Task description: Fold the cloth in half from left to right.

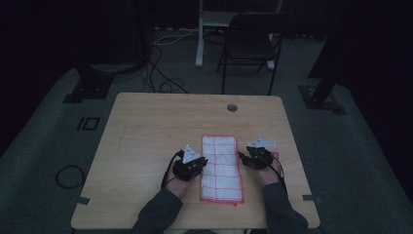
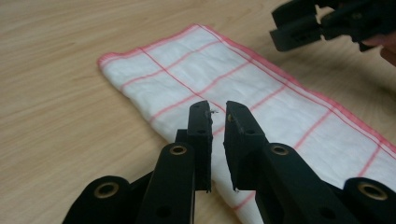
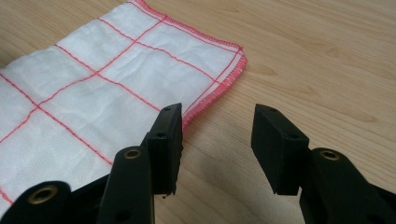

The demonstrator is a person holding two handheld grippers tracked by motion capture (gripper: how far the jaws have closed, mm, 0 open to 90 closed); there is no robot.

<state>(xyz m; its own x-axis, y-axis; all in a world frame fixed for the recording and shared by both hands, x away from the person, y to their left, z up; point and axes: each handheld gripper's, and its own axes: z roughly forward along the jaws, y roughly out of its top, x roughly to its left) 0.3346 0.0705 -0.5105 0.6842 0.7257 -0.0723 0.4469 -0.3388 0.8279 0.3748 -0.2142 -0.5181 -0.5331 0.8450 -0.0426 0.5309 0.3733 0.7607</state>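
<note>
1. On the wooden table (image 1: 146,126), toward the near right: a white cloth (image 1: 222,168) with red grid lines and a red stitched hem, folded into a long strip running from near edge toward far edge; lying flat.
2. Just left of the strip, in the high view: left gripper (image 1: 191,165), held in the person's left hand (image 1: 179,183), grey three-cornered plate on top; tips at the cloth's left edge.
3. Along the left gripper view: left gripper (image 2: 218,114) with jaws almost together, a narrow slit between them; nothing caught in the slit, though a wisp of lint clings to one tip; cloth (image 2: 243,107) directly beyond and beneath the tips; whether tips touch the fabric, cannot tell.
4. Just right of the strip, in the high view: right gripper (image 1: 254,159), in the right hand (image 1: 269,173), cable trailing back along the sleeve; tips near the cloth's right edge.
5. Along the right gripper view: right gripper (image 3: 219,135) spread wide, holding nothing; one jaw over the red hem of the cloth (image 3: 93,98), the other over bare wood (image 3: 327,70); a hemmed corner lying a little beyond the tips.
6. At upper right of the left gripper view: the other gripper (image 2: 317,23), across the strip, low over the table.
7. Beyond the table's far edge: a dark folding chair (image 1: 251,41) on grey floor, cables (image 1: 160,73) strewn beside it; a small round grommet (image 1: 232,107) set into the tabletop near the far edge.
</note>
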